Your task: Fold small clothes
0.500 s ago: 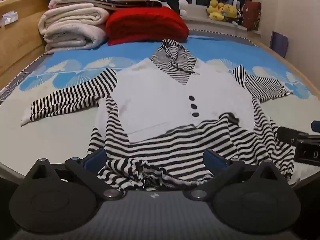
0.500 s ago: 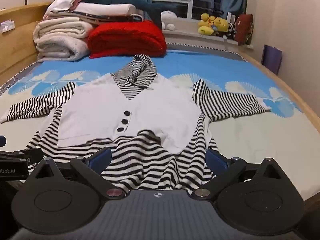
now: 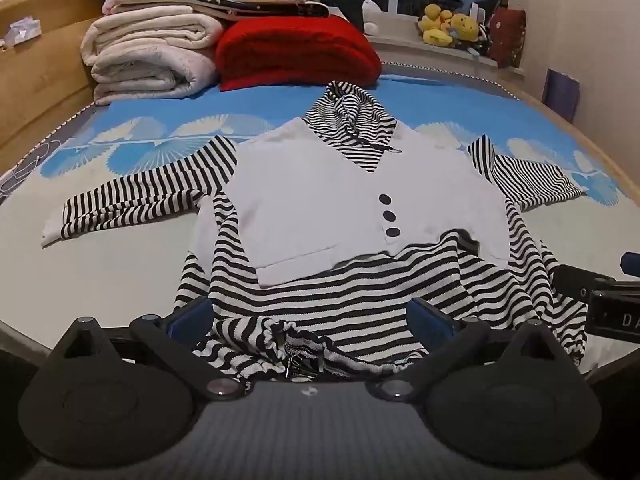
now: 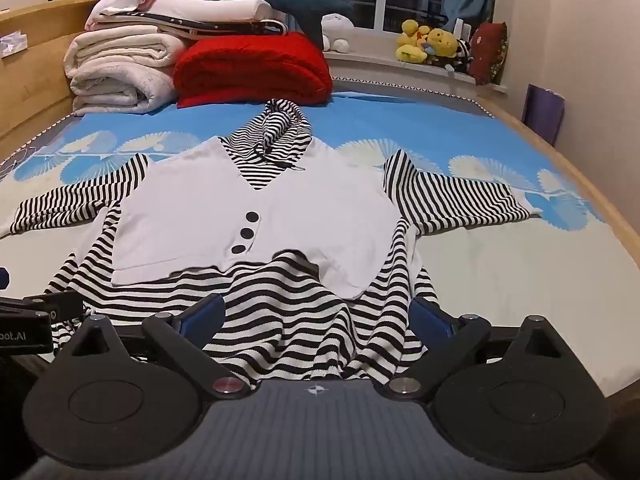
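A small black-and-white striped hooded top with a white vest front [image 3: 340, 200] [image 4: 256, 216] lies face up on the bed, sleeves spread to both sides, hood pointing away. Its gathered hem [image 3: 304, 344] bunches at the near edge. My left gripper [image 3: 310, 316] stands open above the hem's left part, blue pads wide apart, cloth lying between them but not pinched. My right gripper [image 4: 316, 316] is open over the hem's right part in the same way. Each gripper shows at the edge of the other's view.
Folded cream blankets [image 3: 148, 60] and a red blanket [image 3: 296, 52] are stacked at the head of the bed. Plush toys [image 4: 432, 46] sit on the window ledge. A wooden bed rail [image 4: 560, 148] runs along the right; a wooden headboard [image 3: 36, 80] stands left.
Both views have shifted only slightly; the garment and both open grippers stand much as before.
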`<state>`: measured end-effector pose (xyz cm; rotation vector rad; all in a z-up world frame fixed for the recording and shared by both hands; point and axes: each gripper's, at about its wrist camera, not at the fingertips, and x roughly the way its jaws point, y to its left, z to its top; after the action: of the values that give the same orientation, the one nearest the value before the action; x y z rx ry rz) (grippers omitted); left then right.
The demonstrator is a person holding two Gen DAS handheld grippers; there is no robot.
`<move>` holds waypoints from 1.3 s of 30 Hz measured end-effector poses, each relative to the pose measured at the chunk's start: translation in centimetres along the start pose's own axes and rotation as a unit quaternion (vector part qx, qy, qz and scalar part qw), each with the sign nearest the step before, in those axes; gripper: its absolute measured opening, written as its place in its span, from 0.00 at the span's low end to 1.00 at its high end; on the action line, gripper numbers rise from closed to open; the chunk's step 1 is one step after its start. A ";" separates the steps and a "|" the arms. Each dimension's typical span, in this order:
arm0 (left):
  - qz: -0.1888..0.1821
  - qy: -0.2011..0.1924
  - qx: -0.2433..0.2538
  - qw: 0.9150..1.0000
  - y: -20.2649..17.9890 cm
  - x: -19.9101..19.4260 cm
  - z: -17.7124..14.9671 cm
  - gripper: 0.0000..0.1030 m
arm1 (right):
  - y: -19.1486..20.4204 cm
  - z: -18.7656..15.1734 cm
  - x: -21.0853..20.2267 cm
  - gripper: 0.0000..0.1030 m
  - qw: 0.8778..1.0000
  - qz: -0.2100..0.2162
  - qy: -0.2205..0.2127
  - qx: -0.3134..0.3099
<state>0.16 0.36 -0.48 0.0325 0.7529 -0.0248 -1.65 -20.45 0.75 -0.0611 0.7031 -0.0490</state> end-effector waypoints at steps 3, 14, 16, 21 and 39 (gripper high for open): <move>-0.001 0.003 -0.001 1.000 0.1 0.1 -0.1 1.00 | -0.1 -0.2 -0.2 0.95 1.000 0.001 -0.001 -0.001; -0.005 0.008 0.000 1.000 0.2 0.2 -0.1 1.00 | -0.2 -0.2 -0.1 0.95 1.000 0.001 0.003 0.003; -0.005 0.009 -0.001 1.000 0.2 0.2 -0.1 1.00 | -0.2 -0.3 -0.1 0.95 1.000 0.001 0.004 0.004; -0.003 0.012 -0.005 1.000 0.4 0.3 0.0 1.00 | -0.2 -0.3 -0.1 0.95 1.000 0.002 0.005 0.004; -0.001 0.017 -0.013 1.000 0.6 0.4 0.0 1.00 | -0.4 -0.5 0.1 0.95 1.000 0.000 0.008 0.006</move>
<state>0.44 1.00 -0.76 0.0085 0.7870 -0.0162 -1.88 -20.87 0.36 -0.0484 0.7194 -0.0538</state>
